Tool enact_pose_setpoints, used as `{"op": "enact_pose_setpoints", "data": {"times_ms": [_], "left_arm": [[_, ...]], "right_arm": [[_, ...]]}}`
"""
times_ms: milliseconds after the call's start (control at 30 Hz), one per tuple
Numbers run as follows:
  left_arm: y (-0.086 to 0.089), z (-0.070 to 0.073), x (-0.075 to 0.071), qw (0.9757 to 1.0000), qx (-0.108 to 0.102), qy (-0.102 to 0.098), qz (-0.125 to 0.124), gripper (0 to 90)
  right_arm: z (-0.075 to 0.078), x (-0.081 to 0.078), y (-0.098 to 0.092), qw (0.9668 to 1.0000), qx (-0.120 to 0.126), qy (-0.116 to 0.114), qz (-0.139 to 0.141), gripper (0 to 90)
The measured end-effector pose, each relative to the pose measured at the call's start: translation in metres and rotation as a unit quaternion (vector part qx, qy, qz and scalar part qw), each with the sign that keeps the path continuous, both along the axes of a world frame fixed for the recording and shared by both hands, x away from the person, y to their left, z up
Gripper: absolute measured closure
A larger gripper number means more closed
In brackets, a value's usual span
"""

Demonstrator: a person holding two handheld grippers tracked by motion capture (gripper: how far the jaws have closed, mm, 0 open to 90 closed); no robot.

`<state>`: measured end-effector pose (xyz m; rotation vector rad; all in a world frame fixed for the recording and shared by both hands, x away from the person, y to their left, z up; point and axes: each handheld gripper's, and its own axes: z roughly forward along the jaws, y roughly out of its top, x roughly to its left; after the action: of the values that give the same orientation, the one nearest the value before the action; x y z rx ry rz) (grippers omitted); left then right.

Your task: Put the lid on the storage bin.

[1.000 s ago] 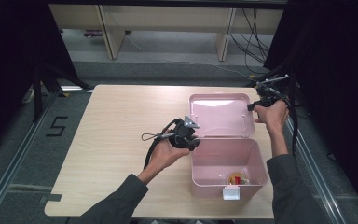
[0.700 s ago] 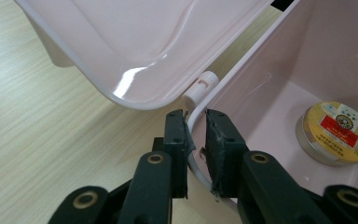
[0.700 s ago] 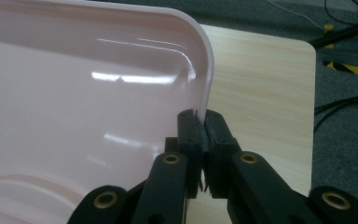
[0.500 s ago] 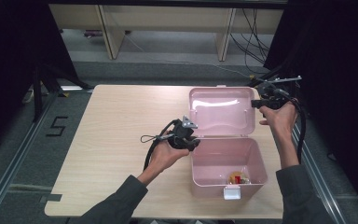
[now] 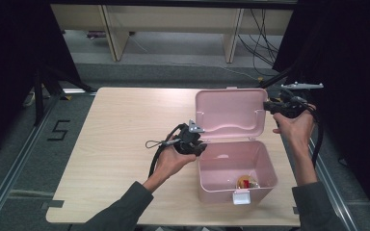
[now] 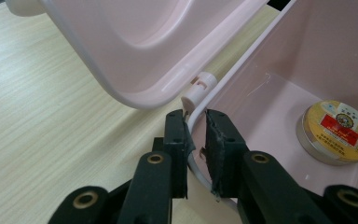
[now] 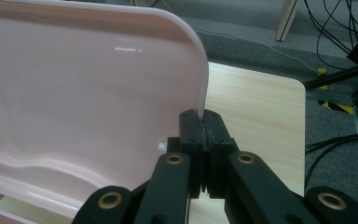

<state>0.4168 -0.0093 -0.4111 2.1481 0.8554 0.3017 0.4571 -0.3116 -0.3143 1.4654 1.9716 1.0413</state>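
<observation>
One round tin [image 6: 336,137], blurry from above, shows labelled beside left gripper [image 6: 196,128].

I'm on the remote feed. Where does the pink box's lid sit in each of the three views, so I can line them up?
High view: the lid stands open behind the pink box, right of centre; the right gripper pinches its right edge.
Left gripper view: the lid curves across the top, above the left gripper.
Right gripper view: the lid covers the left and centre.
Shared landmark: the wooden table.
</observation>
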Motion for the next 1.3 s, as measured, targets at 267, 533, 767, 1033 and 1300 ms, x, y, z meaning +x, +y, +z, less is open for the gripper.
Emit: {"op": "enact_pose_setpoints", "data": {"times_ms": [267,533,767,1033,1300], "left_arm": [[0.0,-0.001,-0.001,1.0,-0.007,-0.002,0.001,78.2],[-0.001,-0.003,-0.003,0.9998,-0.017,-0.006,0.006,77.6],[-0.001,-0.004,-0.004,0.9998,-0.018,-0.006,0.006,77.6],[-0.001,-0.004,-0.004,0.9998,-0.014,-0.01,0.007,77.5],[-0.001,-0.006,-0.006,0.9996,-0.017,-0.019,0.01,77.1]], "right_arm": [[0.001,-0.018,-0.005,0.9995,0.004,-0.031,0.009,89.2],[-0.001,-0.042,-0.013,0.9983,0.014,-0.055,0.015,89.1],[-0.002,-0.056,-0.016,0.9974,0.012,-0.07,0.017,88.9],[-0.003,-0.069,-0.018,0.9964,0.006,-0.08,0.026,88.7],[-0.003,-0.079,-0.019,0.9956,-0.006,-0.088,0.032,88.5]]}}
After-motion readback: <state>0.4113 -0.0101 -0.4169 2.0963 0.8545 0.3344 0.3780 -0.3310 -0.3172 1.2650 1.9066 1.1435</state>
